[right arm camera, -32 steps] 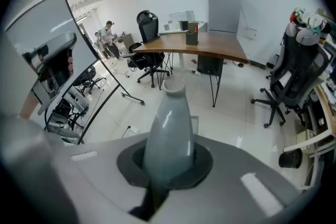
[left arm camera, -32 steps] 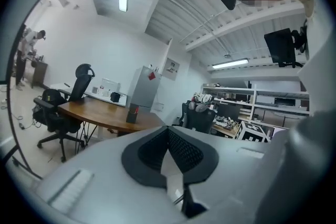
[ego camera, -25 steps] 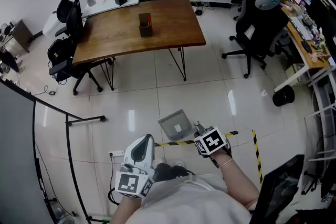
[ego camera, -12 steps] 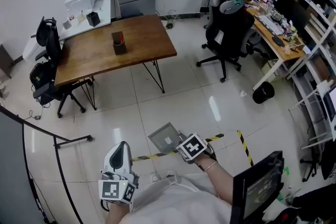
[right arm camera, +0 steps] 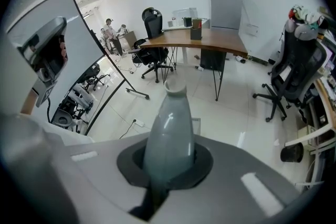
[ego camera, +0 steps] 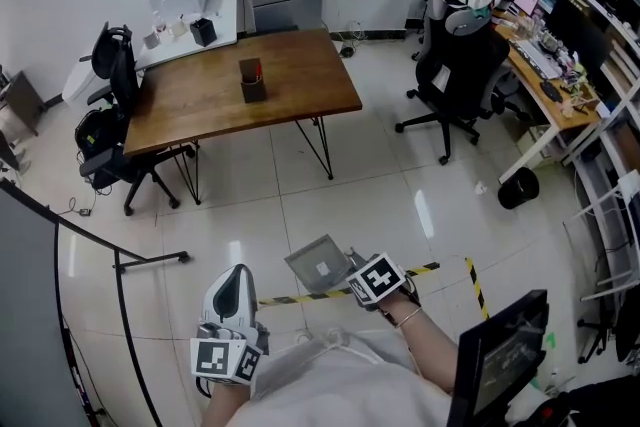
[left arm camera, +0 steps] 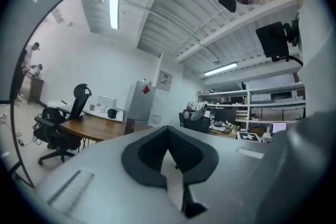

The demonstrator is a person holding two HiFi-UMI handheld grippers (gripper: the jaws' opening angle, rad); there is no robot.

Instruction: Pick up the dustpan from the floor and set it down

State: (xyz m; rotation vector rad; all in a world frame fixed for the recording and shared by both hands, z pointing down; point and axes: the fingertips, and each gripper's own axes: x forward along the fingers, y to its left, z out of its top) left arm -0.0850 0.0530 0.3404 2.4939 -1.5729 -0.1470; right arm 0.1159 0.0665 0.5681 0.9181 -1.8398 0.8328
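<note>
The grey dustpan (ego camera: pixel 320 263) lies low in front of me, over the white tiled floor by a yellow-black tape line. My right gripper (ego camera: pixel 356 269) points steeply down and is shut on the dustpan's handle (right arm camera: pixel 170 128), which rises as a smooth grey bottle shape between the jaws in the right gripper view. A corner of the pan (right arm camera: pixel 197 124) shows behind the handle. Whether the pan touches the floor I cannot tell. My left gripper (ego camera: pixel 234 287) is held level at the lower left, shut, with nothing between its jaws (left arm camera: pixel 169 136).
A wooden table (ego camera: pixel 300 100) with a dark pen holder (ego camera: pixel 251 80) stands ahead. Black office chairs (ego camera: pixel 460 65) (ego camera: pixel 112 130) flank it. A black rail stand (ego camera: pixel 120 260) is at the left, a black bin (ego camera: pixel 518 187) at the right, and a dark screen (ego camera: pixel 500 350) at the lower right.
The head view has swung sideways and back. My right gripper stays shut on the dustpan handle in the same spot. My left gripper has drifted slightly upward.
</note>
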